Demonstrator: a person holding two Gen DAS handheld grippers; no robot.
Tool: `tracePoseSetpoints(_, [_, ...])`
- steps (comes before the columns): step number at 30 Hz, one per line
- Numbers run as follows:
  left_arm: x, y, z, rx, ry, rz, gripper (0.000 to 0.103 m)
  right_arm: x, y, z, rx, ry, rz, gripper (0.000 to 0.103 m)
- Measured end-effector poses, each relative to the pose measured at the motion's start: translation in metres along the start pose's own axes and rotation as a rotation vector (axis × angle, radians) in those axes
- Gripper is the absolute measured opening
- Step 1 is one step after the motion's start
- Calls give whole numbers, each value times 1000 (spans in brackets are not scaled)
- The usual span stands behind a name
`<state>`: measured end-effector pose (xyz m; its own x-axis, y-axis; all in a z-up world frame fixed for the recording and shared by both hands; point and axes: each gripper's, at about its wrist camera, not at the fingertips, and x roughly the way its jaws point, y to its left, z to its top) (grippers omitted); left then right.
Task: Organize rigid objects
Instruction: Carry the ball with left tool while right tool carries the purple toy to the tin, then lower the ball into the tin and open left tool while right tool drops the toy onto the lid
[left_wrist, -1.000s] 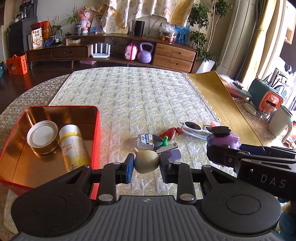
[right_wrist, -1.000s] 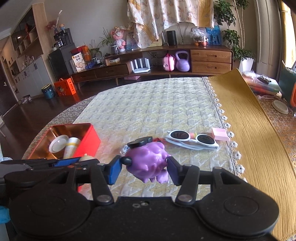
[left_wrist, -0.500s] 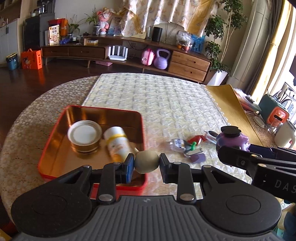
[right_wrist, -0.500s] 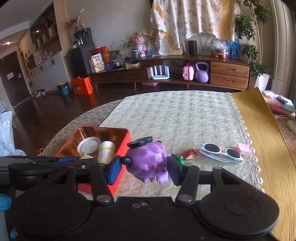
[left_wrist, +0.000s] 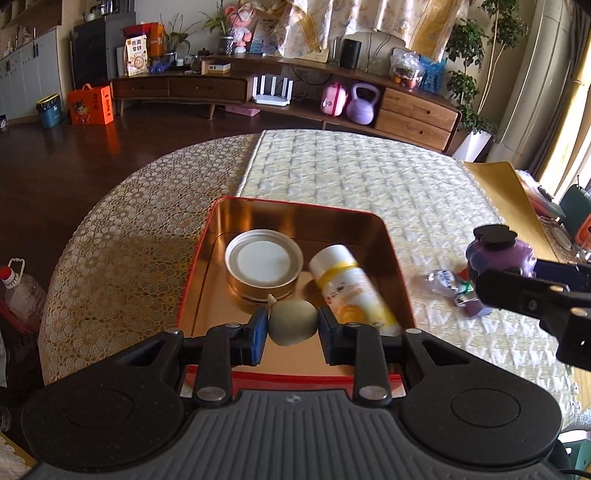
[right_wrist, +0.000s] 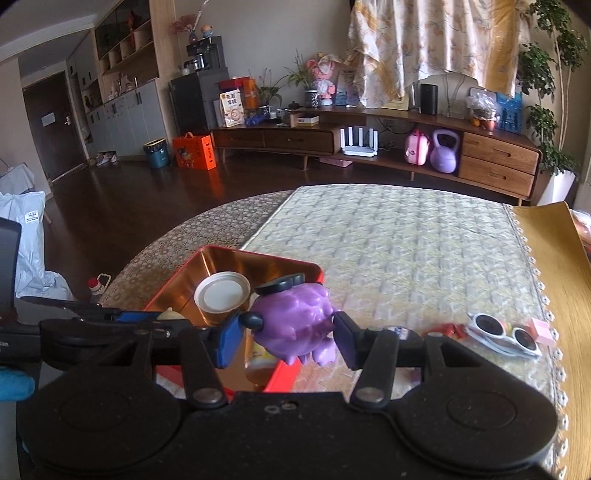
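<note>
Now that both hands have swung over from the clutter, the left gripper (left_wrist: 293, 325), jaws clamped on a pear (left_wrist: 292, 322), hangs over the tin (left_wrist: 384, 236); the right gripper (right_wrist: 289, 332), at 3 o'clock, grips a purple toy (right_wrist: 295, 325). Dropping comes next.

— What colours are in my left gripper (left_wrist: 292, 325)?
— A pale olive-beige egg-shaped thing (left_wrist: 292, 322), blue pad beside it.
— The tin (left_wrist: 384, 236)?
— Red outside, gold inside.
— My right gripper (right_wrist: 290, 334)?
— A purple figure (right_wrist: 295, 325) with black ears.
— The tablecloth (right_wrist: 388, 240)?
— Cream, quilted.
</note>
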<state>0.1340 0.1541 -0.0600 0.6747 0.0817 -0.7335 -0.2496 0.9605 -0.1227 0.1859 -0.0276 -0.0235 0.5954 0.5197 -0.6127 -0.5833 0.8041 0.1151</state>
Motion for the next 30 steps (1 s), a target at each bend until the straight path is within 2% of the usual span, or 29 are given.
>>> tracePoseSetpoints(4, [14,8,0,-3,31,14,29,21,6,10,-10,18,14,53])
tracePoseSetpoints(16, [44,11,5,-3,56,49,29,94,19,33,0,90,70,53])
tracePoseSetpoints(24, [59,13,2,5,79,67,29,128,36,39,-72,131,84,53])
tracePoseSetpoints(30, [62,11,1,12,58,76,29,145,45,40,-80,144,116,53])
